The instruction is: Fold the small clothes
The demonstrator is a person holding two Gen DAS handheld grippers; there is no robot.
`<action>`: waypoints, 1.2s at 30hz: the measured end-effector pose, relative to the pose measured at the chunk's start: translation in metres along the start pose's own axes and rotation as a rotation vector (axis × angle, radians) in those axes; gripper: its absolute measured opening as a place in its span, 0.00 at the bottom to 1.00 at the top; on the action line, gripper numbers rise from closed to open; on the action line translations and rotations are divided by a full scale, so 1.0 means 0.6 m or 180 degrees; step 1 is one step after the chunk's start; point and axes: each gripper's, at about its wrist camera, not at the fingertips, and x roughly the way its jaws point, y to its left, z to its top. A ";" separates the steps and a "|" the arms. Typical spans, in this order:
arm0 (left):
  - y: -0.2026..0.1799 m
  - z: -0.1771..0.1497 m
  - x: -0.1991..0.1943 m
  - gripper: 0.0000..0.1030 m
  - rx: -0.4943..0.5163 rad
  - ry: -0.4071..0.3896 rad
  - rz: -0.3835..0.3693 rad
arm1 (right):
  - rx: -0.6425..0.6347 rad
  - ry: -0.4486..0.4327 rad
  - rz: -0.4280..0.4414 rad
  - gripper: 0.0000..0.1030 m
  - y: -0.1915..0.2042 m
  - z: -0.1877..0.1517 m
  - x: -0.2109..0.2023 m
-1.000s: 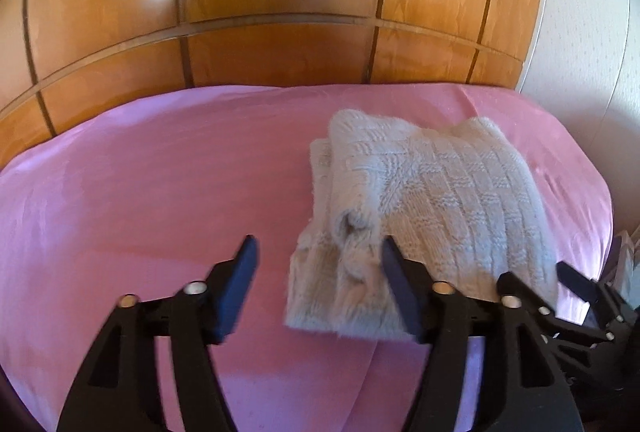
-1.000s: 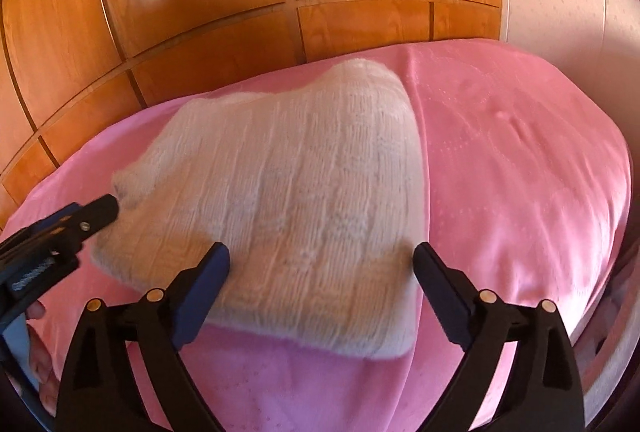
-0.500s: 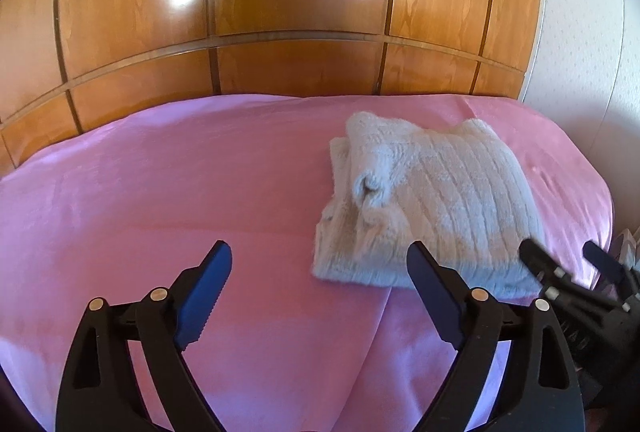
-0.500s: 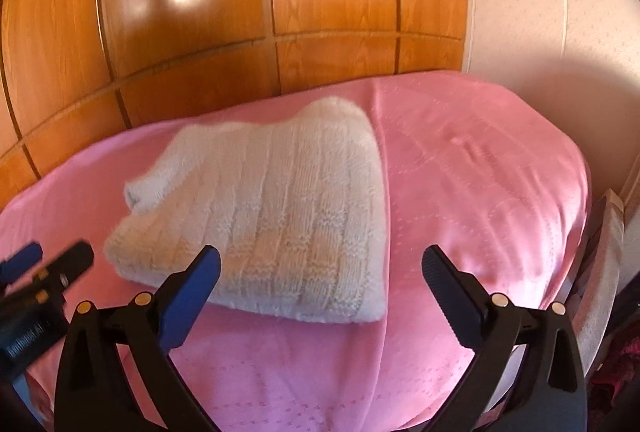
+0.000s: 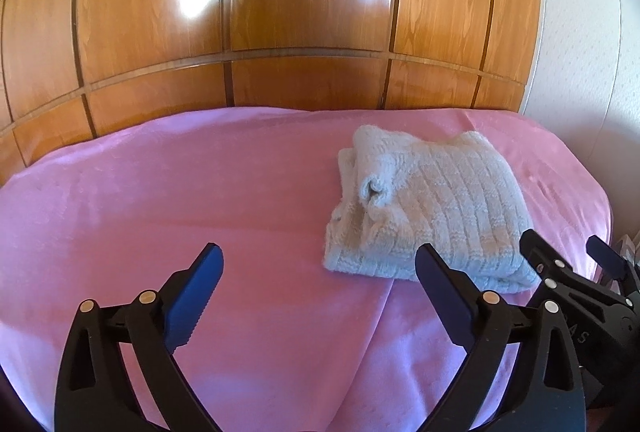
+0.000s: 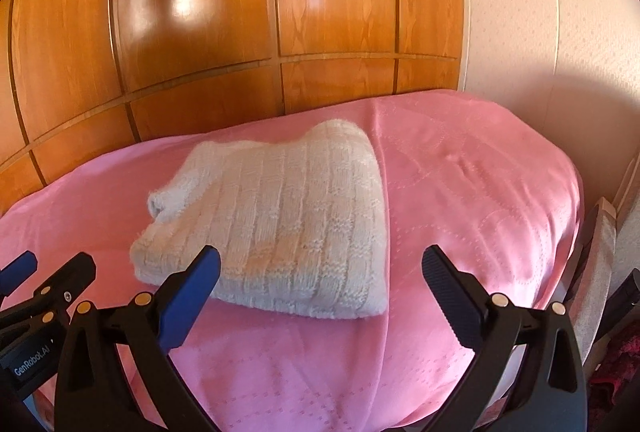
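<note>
Sweater (image 5: 432,216), pale knitted wool, lies folded into a compact rectangle on the pink bedspread (image 5: 180,192), toward its right side near the wooden headboard (image 5: 280,12). Left gripper (image 5: 320,268), jaws opening, and right gripper (image 6: 322,268), jaws wide, both hold nothing; folding appears finished, one cuff poking out

A pale knit sweater (image 5: 432,208) lies folded into a thick rectangle on the pink bed, right of centre, one cuff poking out.
</note>
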 end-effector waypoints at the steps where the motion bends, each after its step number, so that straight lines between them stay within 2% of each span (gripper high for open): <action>1: -0.001 0.000 -0.001 0.93 -0.0001 -0.0002 0.0002 | 0.0013 -0.0023 -0.0021 0.98 0.000 0.001 -0.002; 21: 0.000 0.003 -0.003 0.95 -0.0007 -0.0019 0.0040 | 0.0018 -0.0012 0.0015 0.98 0.007 0.004 -0.005; 36: 0.003 0.014 -0.019 0.96 -0.0013 -0.0141 0.0035 | -0.0004 -0.0030 0.0047 0.98 0.016 0.007 -0.011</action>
